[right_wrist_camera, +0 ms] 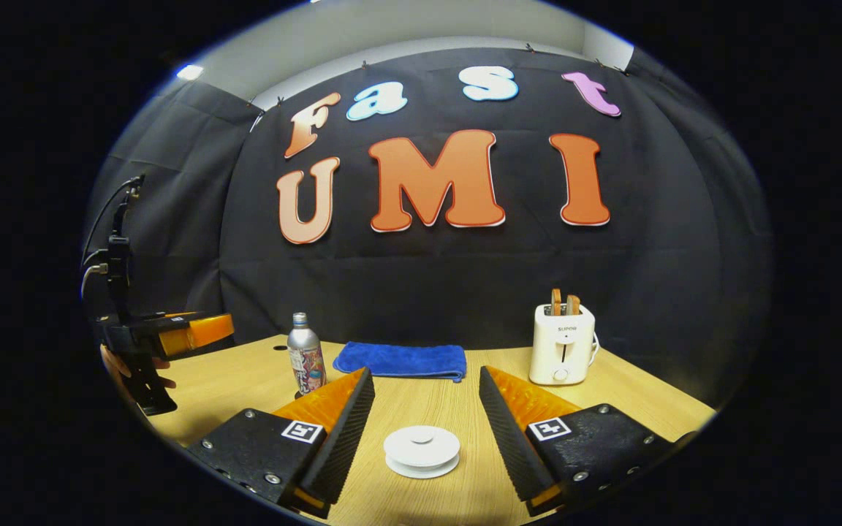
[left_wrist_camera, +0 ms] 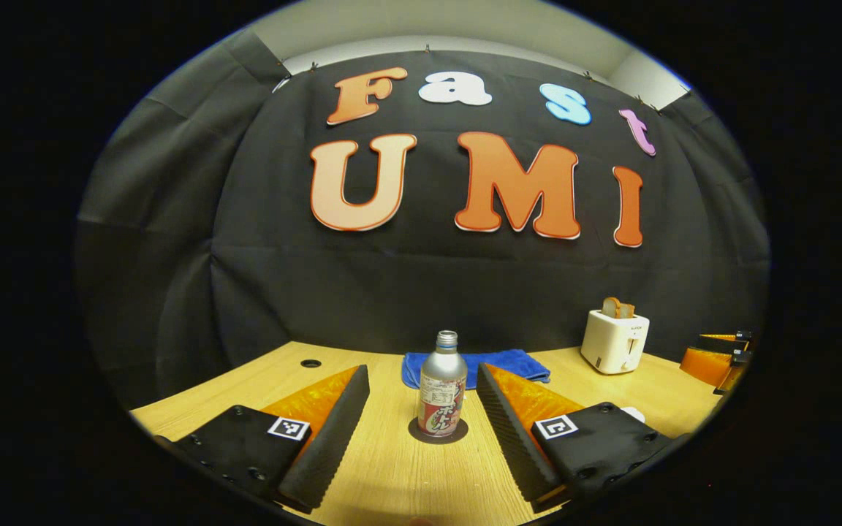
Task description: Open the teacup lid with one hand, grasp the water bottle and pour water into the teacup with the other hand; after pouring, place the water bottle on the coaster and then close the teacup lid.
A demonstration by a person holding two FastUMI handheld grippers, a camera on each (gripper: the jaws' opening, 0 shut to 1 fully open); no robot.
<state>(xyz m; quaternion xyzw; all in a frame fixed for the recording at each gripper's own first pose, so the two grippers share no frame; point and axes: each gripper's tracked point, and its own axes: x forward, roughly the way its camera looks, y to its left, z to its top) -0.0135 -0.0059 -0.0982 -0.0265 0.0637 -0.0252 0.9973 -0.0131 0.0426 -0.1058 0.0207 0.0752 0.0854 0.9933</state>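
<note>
A silver water bottle (left_wrist_camera: 441, 387) with a printed label stands upright on a dark round coaster (left_wrist_camera: 438, 432), a little ahead of my left gripper (left_wrist_camera: 422, 371). That gripper is open, its fingers apart from the bottle on either side. In the right gripper view, a low white teacup (right_wrist_camera: 422, 451) with its lid on sits on the table between the fingers of my open right gripper (right_wrist_camera: 425, 374), touched by neither. The bottle (right_wrist_camera: 305, 361) stands farther back on the left there. The left gripper (right_wrist_camera: 172, 330) hangs at the left edge, held by a hand (right_wrist_camera: 129, 369).
A folded blue cloth (left_wrist_camera: 476, 365) (right_wrist_camera: 400, 359) lies at the back of the wooden table (left_wrist_camera: 392, 467). A white toaster (left_wrist_camera: 615, 340) (right_wrist_camera: 562, 343) with bread slices stands at the back right. The right gripper (left_wrist_camera: 717, 356) shows at the far right of the left gripper view.
</note>
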